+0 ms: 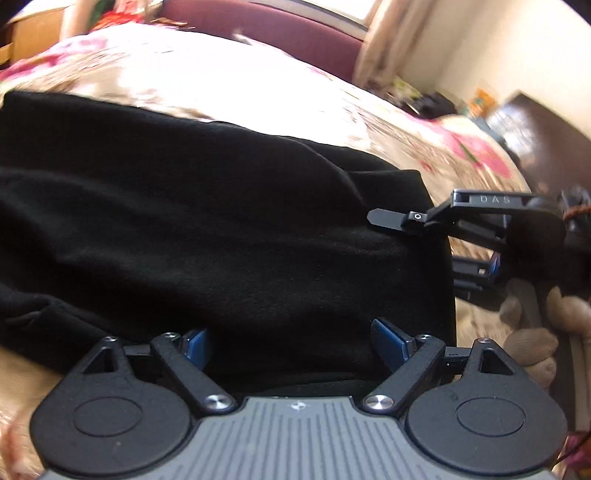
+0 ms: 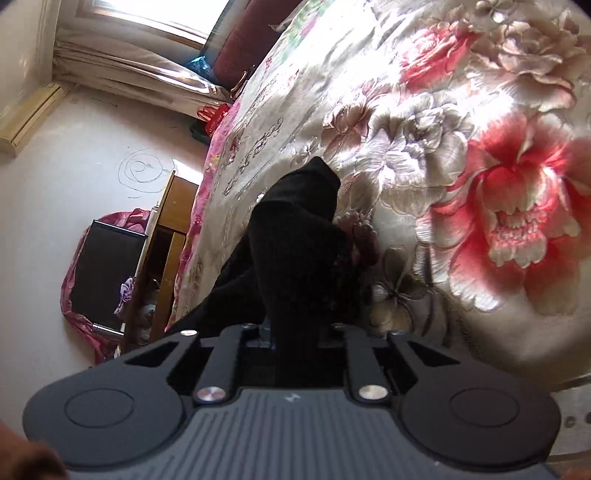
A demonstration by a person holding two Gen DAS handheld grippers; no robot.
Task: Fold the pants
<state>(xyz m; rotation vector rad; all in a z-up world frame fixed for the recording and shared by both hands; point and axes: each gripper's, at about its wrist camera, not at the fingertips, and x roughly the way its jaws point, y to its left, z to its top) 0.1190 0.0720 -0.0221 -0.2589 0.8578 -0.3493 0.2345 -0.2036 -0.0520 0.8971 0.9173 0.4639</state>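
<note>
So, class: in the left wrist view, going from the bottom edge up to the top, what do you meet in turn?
Left gripper, jaws apart → black pants → floral bedspread → maroon headboard.

Bedroom: floral bedspread (image 2: 461,122), curtained window (image 2: 147,22).

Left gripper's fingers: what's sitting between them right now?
Left wrist view: black pants fabric runs between the left gripper's spread blue pads; whether they press it isn't clear. The right gripper pinches the pants' edge.
</note>
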